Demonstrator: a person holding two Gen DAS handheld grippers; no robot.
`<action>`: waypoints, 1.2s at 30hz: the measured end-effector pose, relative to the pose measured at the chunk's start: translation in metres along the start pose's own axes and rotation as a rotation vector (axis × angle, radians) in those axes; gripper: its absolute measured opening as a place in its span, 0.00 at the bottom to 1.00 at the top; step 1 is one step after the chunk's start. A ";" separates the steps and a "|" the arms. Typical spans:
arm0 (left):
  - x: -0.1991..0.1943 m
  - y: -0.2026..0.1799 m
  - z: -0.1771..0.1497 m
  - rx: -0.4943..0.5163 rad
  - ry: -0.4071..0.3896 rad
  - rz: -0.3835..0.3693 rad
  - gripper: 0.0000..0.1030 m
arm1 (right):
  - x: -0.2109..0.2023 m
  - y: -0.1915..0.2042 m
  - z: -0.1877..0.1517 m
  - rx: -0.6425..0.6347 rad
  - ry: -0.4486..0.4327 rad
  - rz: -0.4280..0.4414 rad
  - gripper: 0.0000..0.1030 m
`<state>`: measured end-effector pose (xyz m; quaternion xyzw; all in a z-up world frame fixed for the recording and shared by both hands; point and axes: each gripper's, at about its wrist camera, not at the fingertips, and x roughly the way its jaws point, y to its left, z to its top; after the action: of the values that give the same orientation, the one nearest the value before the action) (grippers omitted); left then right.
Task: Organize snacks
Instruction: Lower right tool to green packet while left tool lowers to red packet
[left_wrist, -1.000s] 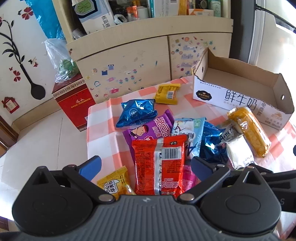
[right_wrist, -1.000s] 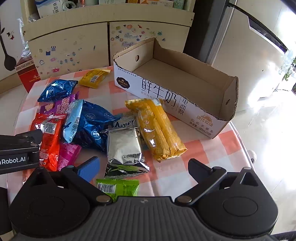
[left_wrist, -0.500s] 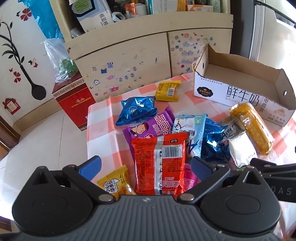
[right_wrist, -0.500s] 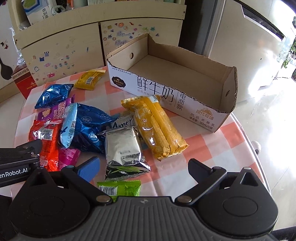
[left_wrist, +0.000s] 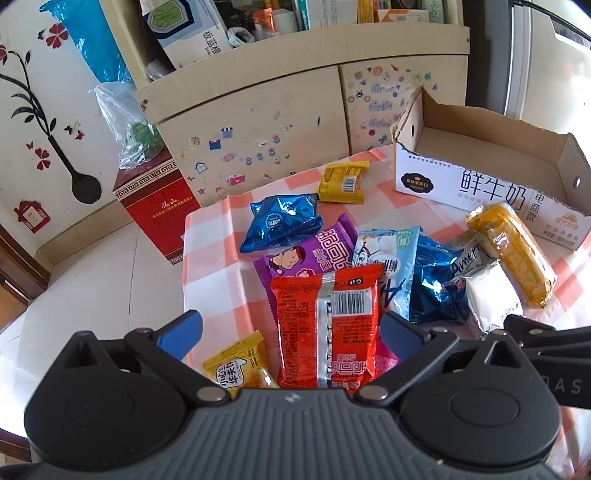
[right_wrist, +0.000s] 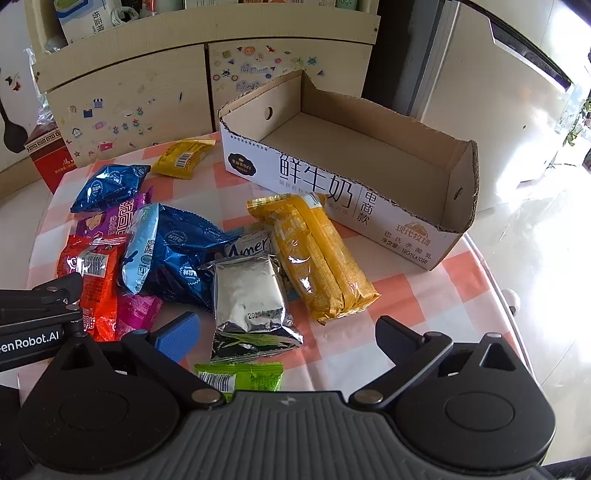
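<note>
The fingers (left_wrist: 181, 334) of the left gripper (left_wrist: 291, 328) stood wide apart and held nothing; between them, directly ahead, lay the red noodle packet (left_wrist: 327, 325), its long axis running straight along the line of approach, barcode end away. The fingers (right_wrist: 397, 341) of the right gripper (right_wrist: 288, 336) were likewise spread and empty, and between them sat the silver foil pouch (right_wrist: 251, 306), also lengthwise to the approach, with a small green sachet (right_wrist: 240, 376) just nearer, partly under the gripper body.

Outward from the red packet lay a purple packet (left_wrist: 314, 254) partly beneath it, a pale blue packet (left_wrist: 391, 258) beside that, then a dark blue foil bag (left_wrist: 282, 221) and a yellow sachet (left_wrist: 343, 181) farther off. Right of the silver pouch, touching it, the long yellow wafer pack (right_wrist: 314, 258) pointed toward the open cardboard milk carton box (right_wrist: 461, 236) at the far right of the checked bench (right_wrist: 399, 295); the box looked empty.

The right gripper was the nearer to the box, the left well apart from it. I judged each gripper could close across its packet's short width without turning, and that nothing had yet been sorted.
</note>
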<state>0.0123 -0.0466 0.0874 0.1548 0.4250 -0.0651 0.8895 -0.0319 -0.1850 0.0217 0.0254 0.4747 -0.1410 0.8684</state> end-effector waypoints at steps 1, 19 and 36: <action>0.000 0.000 0.000 0.000 0.001 0.000 0.98 | 0.000 0.000 0.000 -0.002 -0.001 -0.002 1.00; 0.002 -0.002 -0.002 0.018 0.008 0.006 0.96 | 0.002 0.004 0.000 -0.027 0.003 -0.022 1.00; 0.005 -0.007 -0.005 0.049 0.019 0.015 0.95 | 0.004 0.006 -0.002 -0.037 0.019 -0.015 1.00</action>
<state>0.0101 -0.0510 0.0789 0.1805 0.4304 -0.0674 0.8818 -0.0298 -0.1796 0.0173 0.0074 0.4857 -0.1385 0.8630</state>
